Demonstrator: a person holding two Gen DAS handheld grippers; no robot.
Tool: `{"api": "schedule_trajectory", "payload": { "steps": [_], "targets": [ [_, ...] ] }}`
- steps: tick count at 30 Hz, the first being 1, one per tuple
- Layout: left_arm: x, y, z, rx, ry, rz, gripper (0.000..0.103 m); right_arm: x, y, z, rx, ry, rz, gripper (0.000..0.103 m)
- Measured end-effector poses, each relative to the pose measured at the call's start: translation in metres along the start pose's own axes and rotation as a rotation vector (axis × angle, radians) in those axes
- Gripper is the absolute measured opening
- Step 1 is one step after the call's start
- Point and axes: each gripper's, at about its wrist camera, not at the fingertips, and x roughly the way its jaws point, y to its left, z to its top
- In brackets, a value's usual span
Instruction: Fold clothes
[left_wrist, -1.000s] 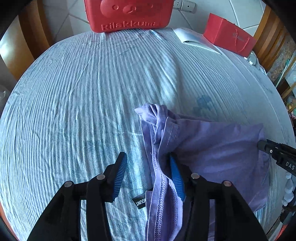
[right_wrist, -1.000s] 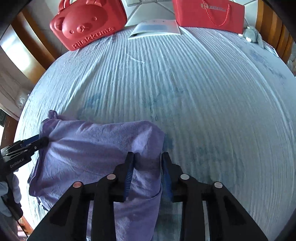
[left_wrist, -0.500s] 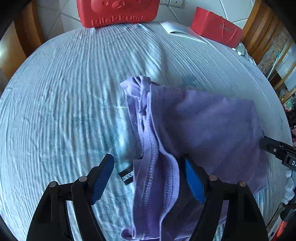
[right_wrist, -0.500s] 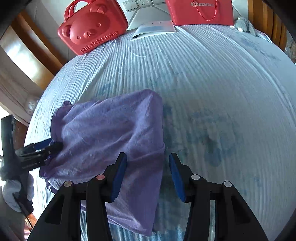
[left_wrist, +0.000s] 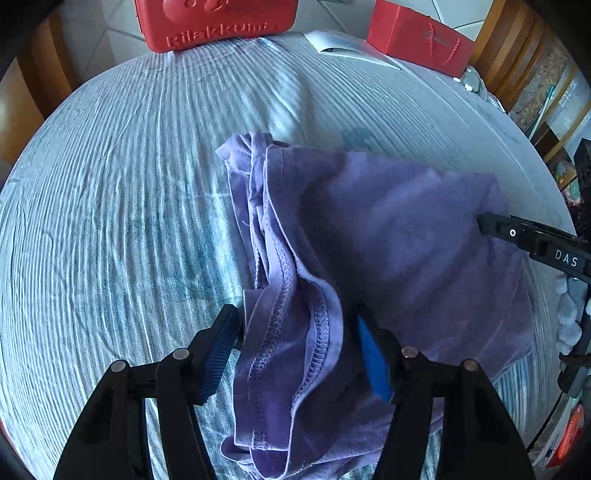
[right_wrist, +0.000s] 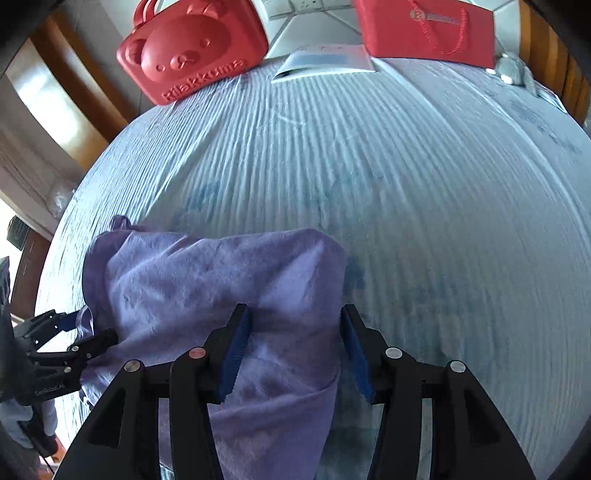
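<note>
A folded purple garment (left_wrist: 388, 229) lies on the pale blue striped bedspread (left_wrist: 110, 221). Its stitched hems bunch at the left edge. My left gripper (left_wrist: 299, 350) is open, its jaws on either side of the hemmed left edge near the front. The garment also shows in the right wrist view (right_wrist: 207, 280). My right gripper (right_wrist: 295, 350) is open and straddles the garment's right edge. The right gripper shows at the far right of the left wrist view (left_wrist: 517, 232). The left gripper shows at the far left of the right wrist view (right_wrist: 74, 339).
A red Rilakkuma case (right_wrist: 192, 51), a red paper bag (right_wrist: 424, 29) and a white envelope (right_wrist: 325, 62) stand at the bed's far edge. A small grey toy (right_wrist: 511, 70) lies at the far right. Wooden furniture (left_wrist: 22, 107) borders the bed.
Both grippers opened from about a second ago, letting go of the garment. The left jaws spread wider around the hemmed edge. The right gripper drew back slightly, then moved in over the right edge.
</note>
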Motion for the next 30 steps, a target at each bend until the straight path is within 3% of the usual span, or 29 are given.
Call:
{"api": "schedule_trajectory", "payload": {
  "steps": [2,4,6,10,12,17,23,30],
  "targets": [
    [-0.001,-0.002,0.002,0.004,0.006,-0.009,0.050,0.002,0.008,0.001,-0.057,0.007,-0.023,0.044],
    [-0.002,-0.003,0.005,0.001,0.014,-0.024,0.037,0.003,0.016,0.001,-0.110,0.019,-0.033,0.030],
    [-0.003,-0.002,0.006,-0.007,0.015,-0.041,0.030,0.003,0.019,0.001,-0.138,0.025,-0.025,0.025],
    [-0.008,-0.005,0.005,0.022,0.009,-0.015,0.028,0.003,0.014,0.004,-0.146,0.033,-0.014,0.023],
    [-0.011,-0.009,0.005,0.046,0.000,-0.007,0.028,0.001,0.022,0.004,-0.189,0.007,-0.047,0.023],
    [-0.005,0.004,0.010,-0.006,0.001,-0.083,0.028,-0.003,0.034,0.002,-0.233,-0.009,0.004,0.023],
    [-0.004,-0.001,0.012,0.020,-0.003,-0.073,0.031,0.011,0.020,0.014,-0.107,0.007,0.032,0.024],
    [-0.009,-0.007,0.010,-0.004,-0.031,-0.045,0.011,0.000,0.016,0.007,-0.099,-0.022,0.002,0.015]
  ]
}}
